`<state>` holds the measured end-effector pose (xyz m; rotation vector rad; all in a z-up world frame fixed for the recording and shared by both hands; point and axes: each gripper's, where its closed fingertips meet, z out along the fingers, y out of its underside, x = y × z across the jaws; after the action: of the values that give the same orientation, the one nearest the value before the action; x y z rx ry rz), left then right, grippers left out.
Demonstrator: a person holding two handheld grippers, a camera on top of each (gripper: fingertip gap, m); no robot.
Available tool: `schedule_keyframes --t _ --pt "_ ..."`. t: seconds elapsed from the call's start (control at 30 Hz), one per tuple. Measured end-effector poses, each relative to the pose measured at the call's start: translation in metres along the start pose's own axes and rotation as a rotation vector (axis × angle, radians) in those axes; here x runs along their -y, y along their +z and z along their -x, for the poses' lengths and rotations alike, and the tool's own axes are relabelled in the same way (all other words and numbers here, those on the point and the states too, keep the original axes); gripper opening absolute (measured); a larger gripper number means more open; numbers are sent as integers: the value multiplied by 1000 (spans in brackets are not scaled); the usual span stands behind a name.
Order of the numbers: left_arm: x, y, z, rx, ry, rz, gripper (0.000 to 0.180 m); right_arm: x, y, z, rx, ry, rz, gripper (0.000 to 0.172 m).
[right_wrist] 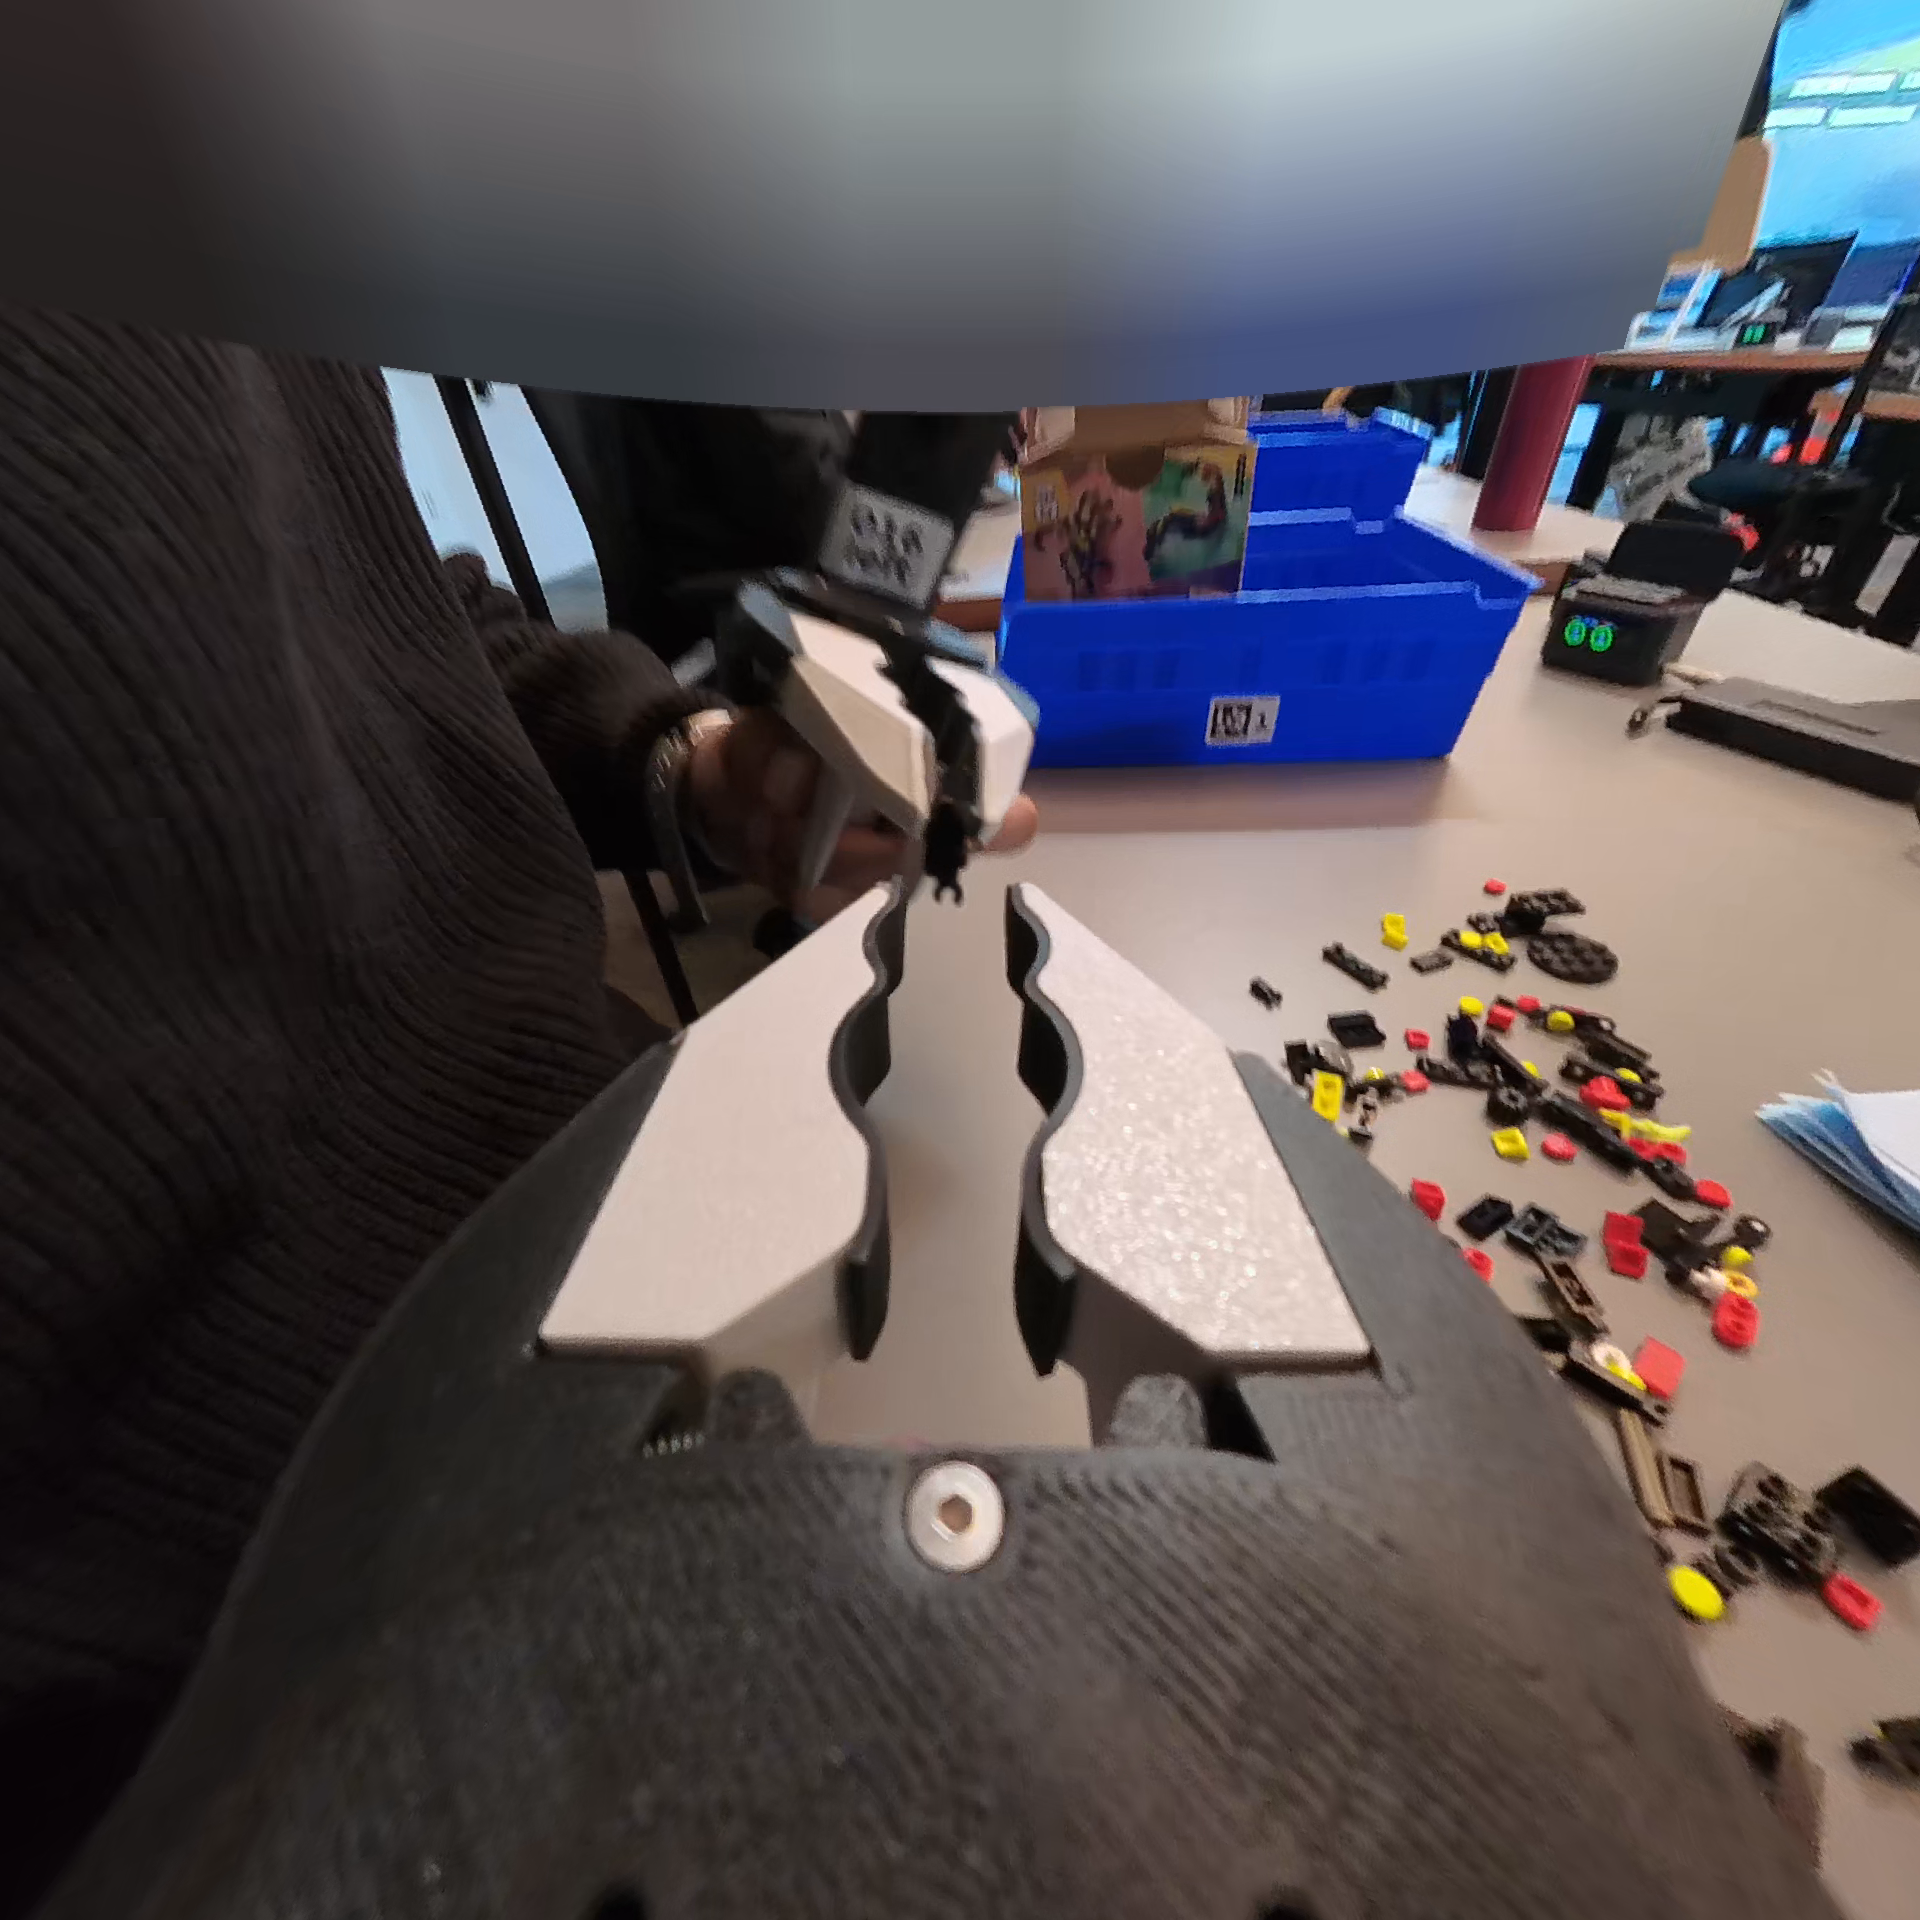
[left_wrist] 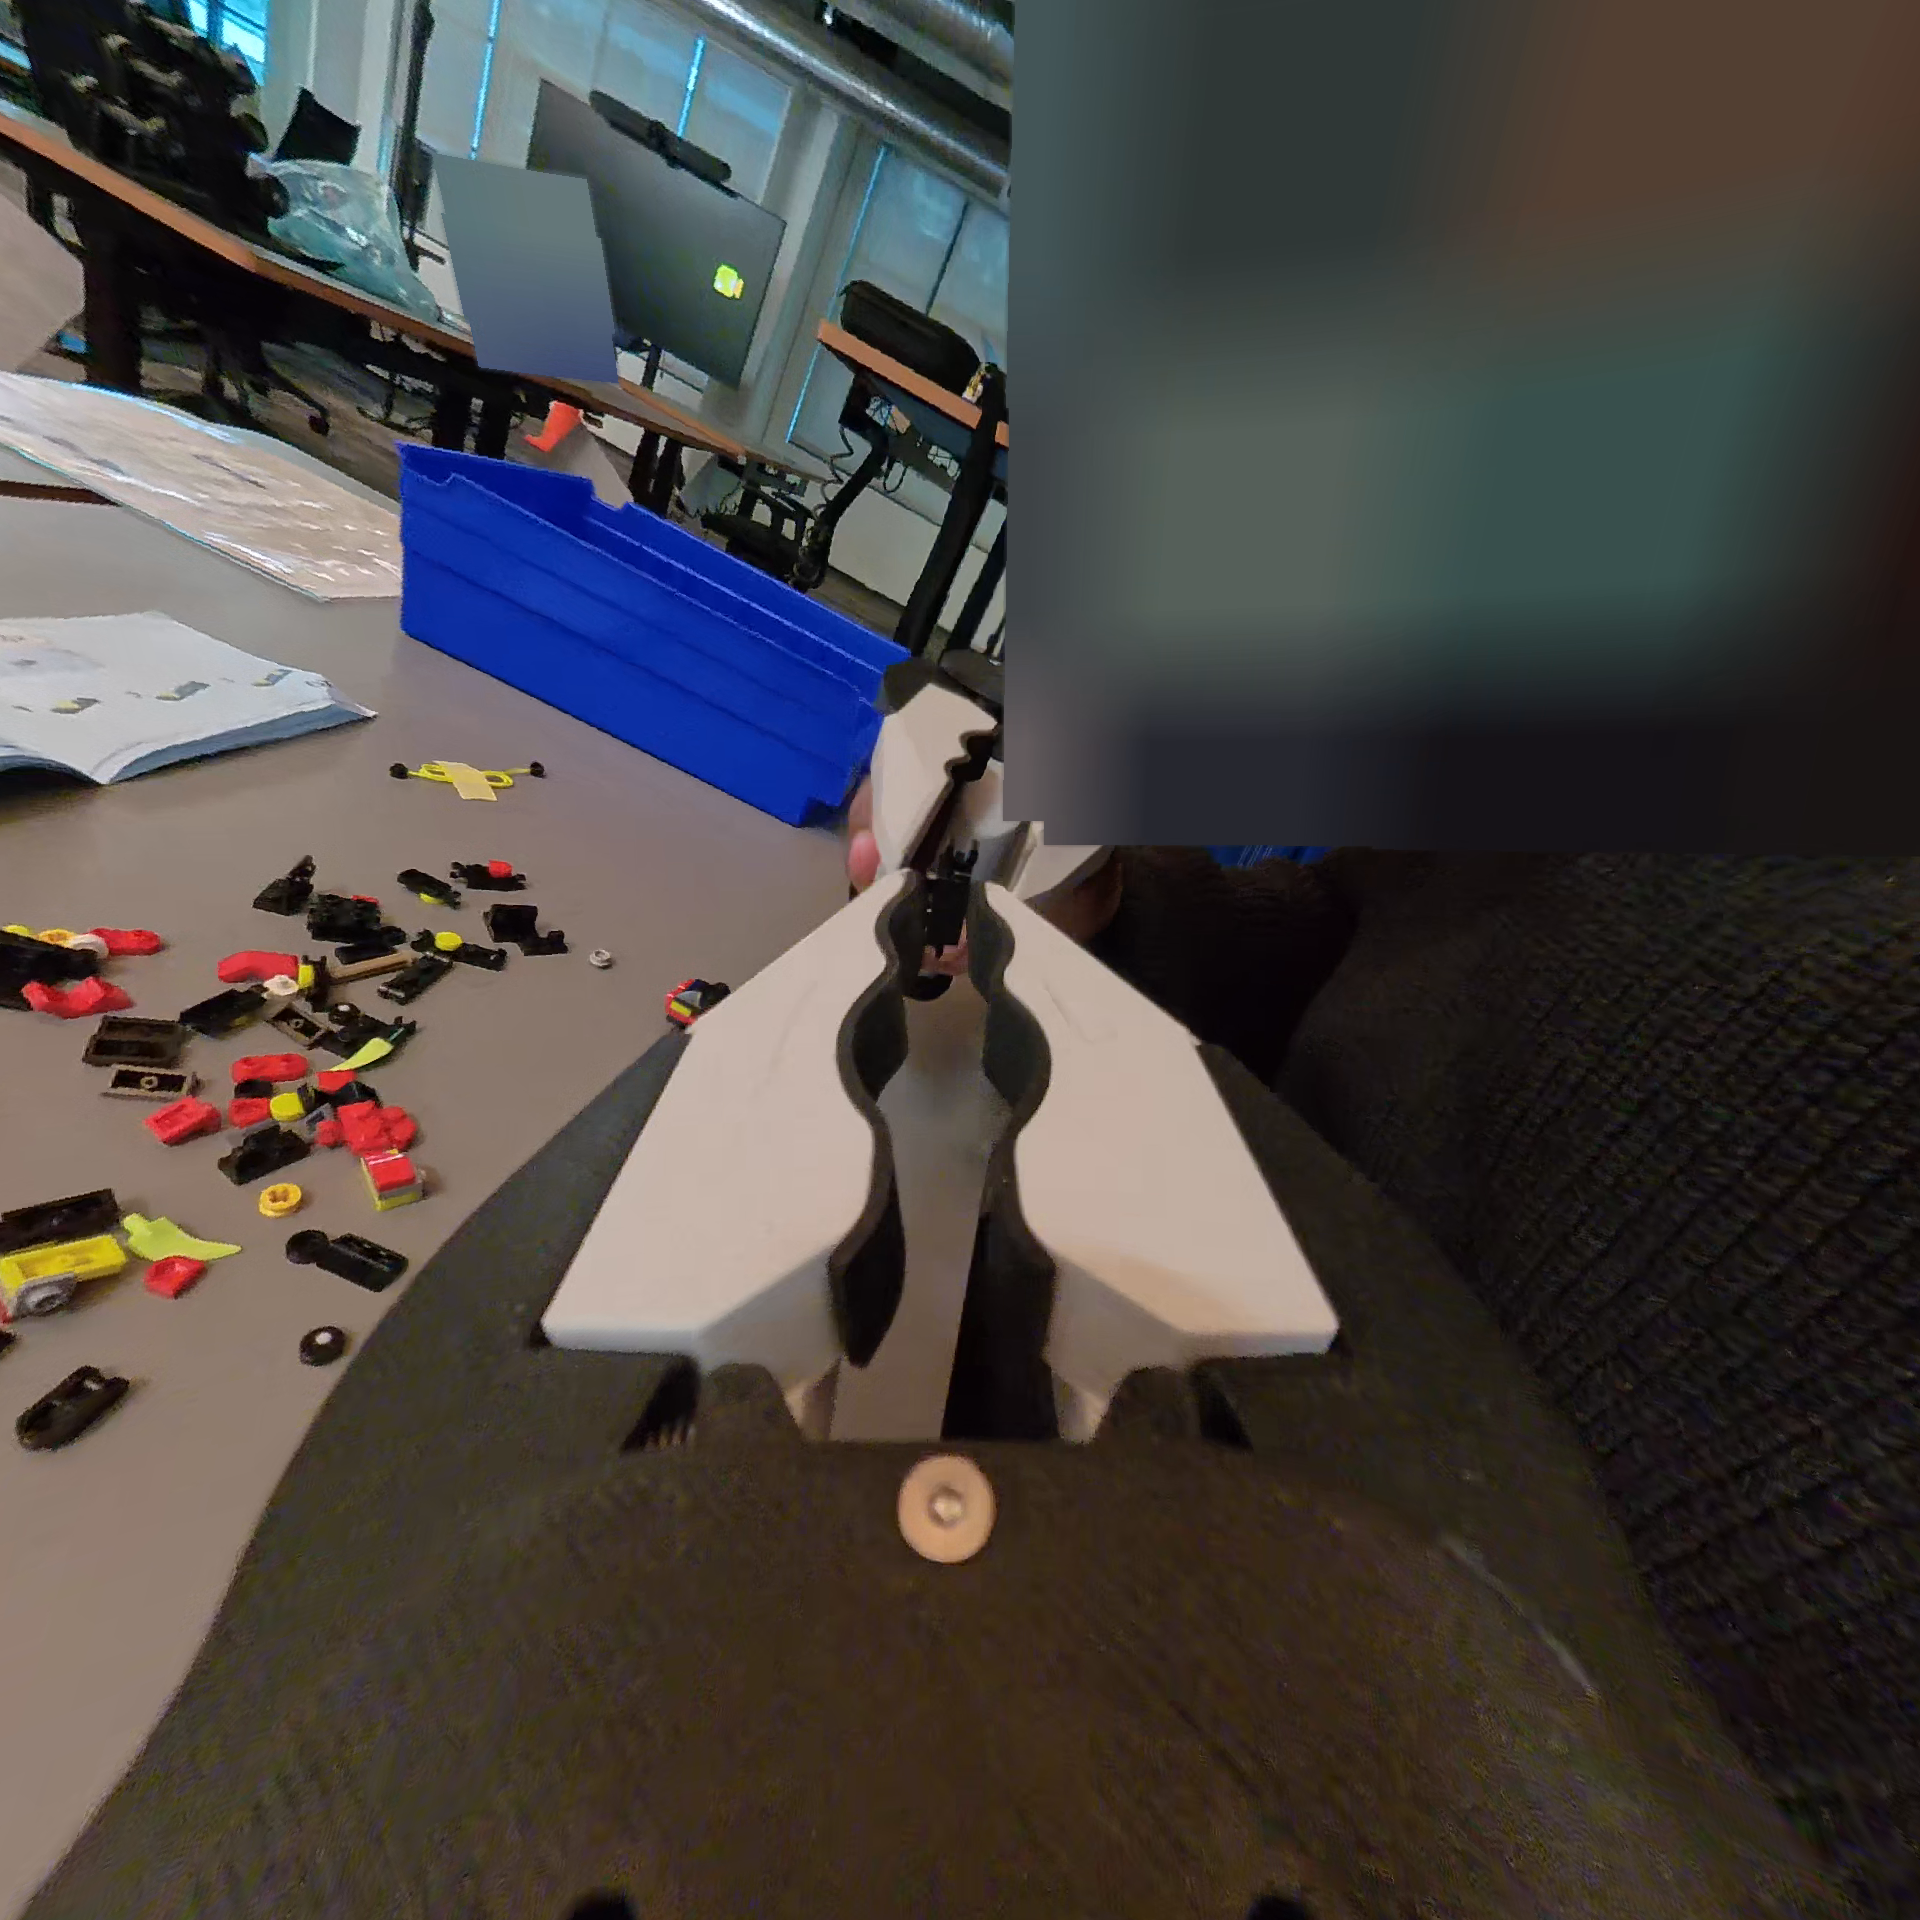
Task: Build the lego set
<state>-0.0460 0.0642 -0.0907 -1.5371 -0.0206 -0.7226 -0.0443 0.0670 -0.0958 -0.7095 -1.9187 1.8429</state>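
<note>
The room is an open office – long tables, chairs, a dark screen [left_wrist: 665,260] behind. A grey desk [left_wrist: 623,852] carries a blue bin [left_wrist: 644,634]; in front of it lie open booklets [left_wrist: 135,696] and scattered red, yellow and black toy bricks [left_wrist: 281,1049]. The left gripper [left_wrist: 940,914] has its jaws narrow, clamped on a small black brick piece [right_wrist: 945,842] – held just off the bin's near end. The right gripper [right_wrist: 954,904] has its jaws apart, holding nothing.

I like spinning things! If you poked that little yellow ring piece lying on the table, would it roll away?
Probably it would only slide: the yellow ring piece lies flat on the grey table. It looks small, hard and light. Tipped onto its round edge, it might roll.
</note>
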Motion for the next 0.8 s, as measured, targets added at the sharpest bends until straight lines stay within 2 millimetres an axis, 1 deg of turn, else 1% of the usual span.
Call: schedule_keyframes --t 0.1,0.23,0.3,0.47,0.67,0.8 --pt "-1 0 1 -16 -34 2 4 5 1 2 8 17 -29 17" --pt "-5 3 -2 -30 -37 25 4 8 2 3 14 48 -45 14" --pt "-6 3 -3 -37 -38 28 4 6 3 4 25 63 -41 11" --pt "-9 5 -5 -45 -29 41 4 4 5 6 44 85 -30 13" --pt "-11 6 -5 -39 -21 52 4 2 5 8 45 76 -15 5" --pt "-13 6 -4 -30 -3 66 5 0 5 8 45 66 -1 5"
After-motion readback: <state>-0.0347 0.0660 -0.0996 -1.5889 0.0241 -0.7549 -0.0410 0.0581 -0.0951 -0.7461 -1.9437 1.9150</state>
